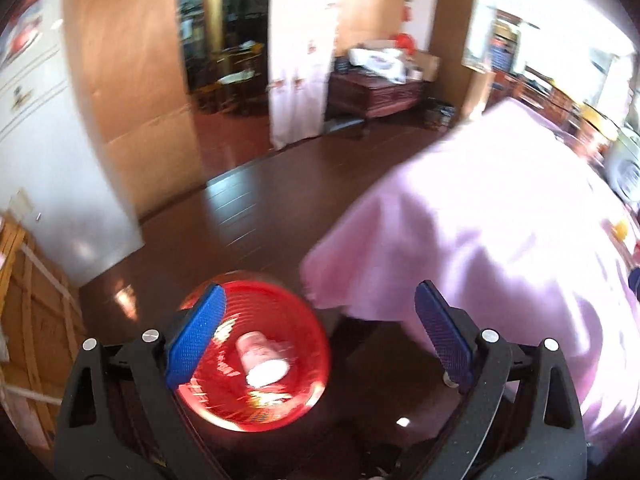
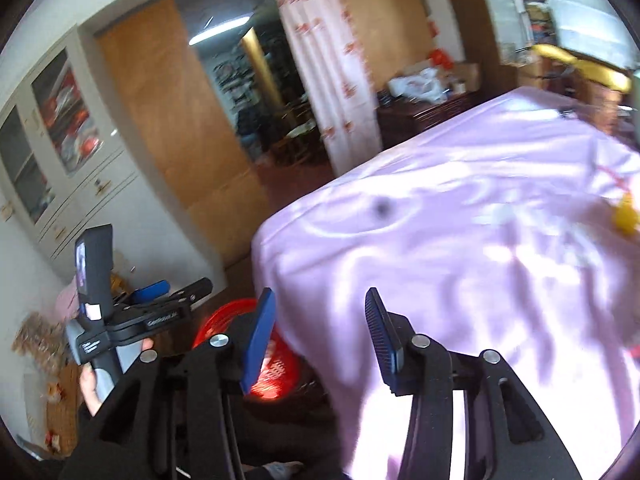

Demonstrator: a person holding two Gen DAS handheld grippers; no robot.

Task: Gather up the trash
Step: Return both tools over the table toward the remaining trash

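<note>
A red plastic bin (image 1: pixel 260 360) stands on the dark floor by the table corner, with a pale paper cup (image 1: pixel 262 360) lying inside it. My left gripper (image 1: pixel 320 332) hangs above the bin, jaws wide open, nothing between the blue pads. In the right wrist view my right gripper (image 2: pixel 320 332) is open and empty over the pink tablecloth (image 2: pixel 460 240); the red bin (image 2: pixel 224 320) shows partly behind its left finger. The left gripper (image 2: pixel 160 292), held by a hand, appears at the left there. A small yellow item (image 2: pixel 626 216) lies on the cloth at the far right.
The table with the pink cloth (image 1: pixel 480 220) fills the right side. Wooden floor (image 1: pixel 260 200) stretches toward a doorway with a white curtain (image 1: pixel 300 60). A white cabinet (image 2: pixel 60 152) lines the left wall, and a wooden crate (image 1: pixel 32 320) stands at the lower left.
</note>
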